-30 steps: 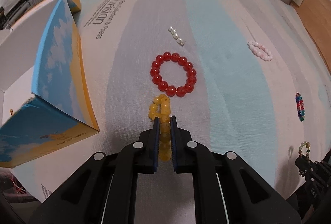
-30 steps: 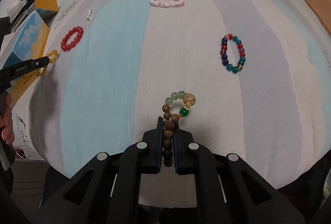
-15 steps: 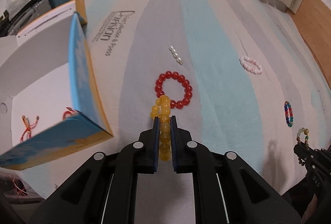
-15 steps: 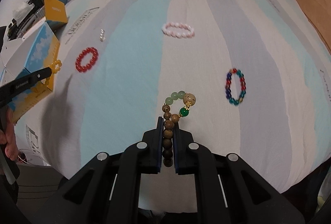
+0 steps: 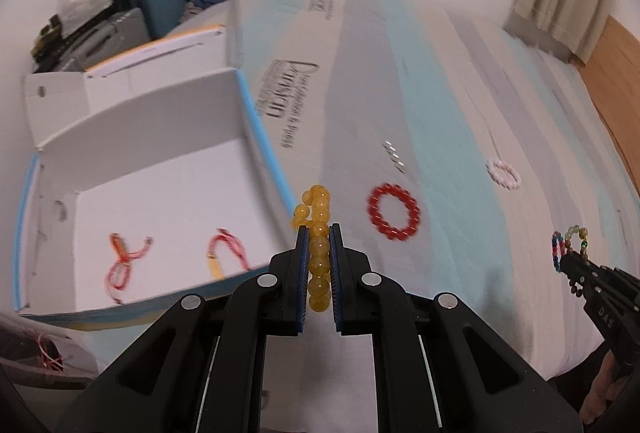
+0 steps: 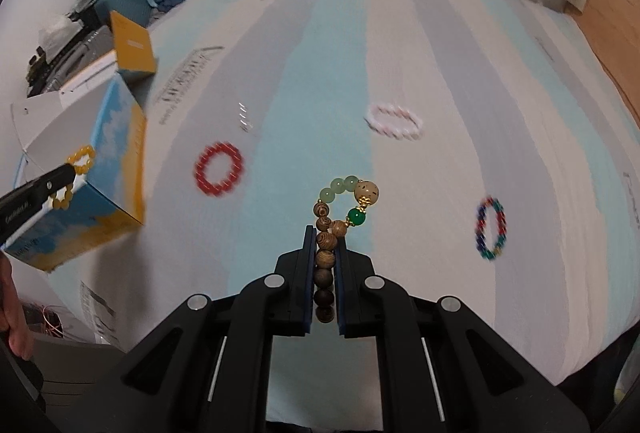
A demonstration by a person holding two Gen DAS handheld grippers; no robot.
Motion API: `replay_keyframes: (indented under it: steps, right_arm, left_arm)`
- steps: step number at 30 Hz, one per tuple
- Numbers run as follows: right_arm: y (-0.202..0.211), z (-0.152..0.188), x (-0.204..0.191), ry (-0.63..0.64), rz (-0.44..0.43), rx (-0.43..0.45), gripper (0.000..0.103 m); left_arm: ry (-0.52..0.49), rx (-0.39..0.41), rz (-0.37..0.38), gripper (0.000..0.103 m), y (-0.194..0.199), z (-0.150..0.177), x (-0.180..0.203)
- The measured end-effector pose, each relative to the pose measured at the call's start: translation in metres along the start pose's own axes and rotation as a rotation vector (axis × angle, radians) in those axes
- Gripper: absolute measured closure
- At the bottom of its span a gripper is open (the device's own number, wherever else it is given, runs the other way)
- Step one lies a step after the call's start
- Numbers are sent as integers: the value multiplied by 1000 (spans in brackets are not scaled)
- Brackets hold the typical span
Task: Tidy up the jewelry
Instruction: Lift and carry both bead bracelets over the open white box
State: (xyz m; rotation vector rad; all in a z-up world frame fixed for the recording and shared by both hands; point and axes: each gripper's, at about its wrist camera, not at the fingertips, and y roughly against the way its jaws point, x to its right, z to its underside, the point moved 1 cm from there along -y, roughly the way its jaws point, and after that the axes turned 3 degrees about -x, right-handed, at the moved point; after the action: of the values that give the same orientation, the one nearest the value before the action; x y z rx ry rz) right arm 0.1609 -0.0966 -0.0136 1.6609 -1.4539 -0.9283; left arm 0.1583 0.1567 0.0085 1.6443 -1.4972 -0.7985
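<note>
Now both bracelets hang lifted, the yellow bracelet [image 5: 318, 233] nearer the box [image 5: 248, 121].

1. Yellow beads [image 5: 319, 257] are looking glossy and translucent, like glass or resin.
2. Brown beads [image 6: 325, 257] are showing wood grain; green ones [image 6: 356, 216] are shining.
3. Box [image 5: 256, 137], left of frame, is looking like matt white card.
4. Sheet [image 6: 400, 33] is showing crinkled woven cloth.
5. Grippers [image 5: 319, 229] are looking like matt black plastic.

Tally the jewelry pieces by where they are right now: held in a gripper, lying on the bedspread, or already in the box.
Held: 2, yellow bracelet, wood-and-green bracelet
On bedspread: 4, red bracelet, pink bracelet, multicolour bracelet, pearl piece
In box: 2 red cord pieces
Total: 8
</note>
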Motion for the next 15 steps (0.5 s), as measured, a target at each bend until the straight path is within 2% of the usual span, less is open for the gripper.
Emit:
replay_keyframes:
  steps: [8, 15]
  right_arm:
    - [23, -35, -80, 98, -44, 59, 96]
    - [39, -54, -171, 208, -104, 99, 96]
  left_arm:
    - [71, 42, -50, 94, 36, -9, -62]
    - [134, 62, -103, 94, 62, -7, -120]
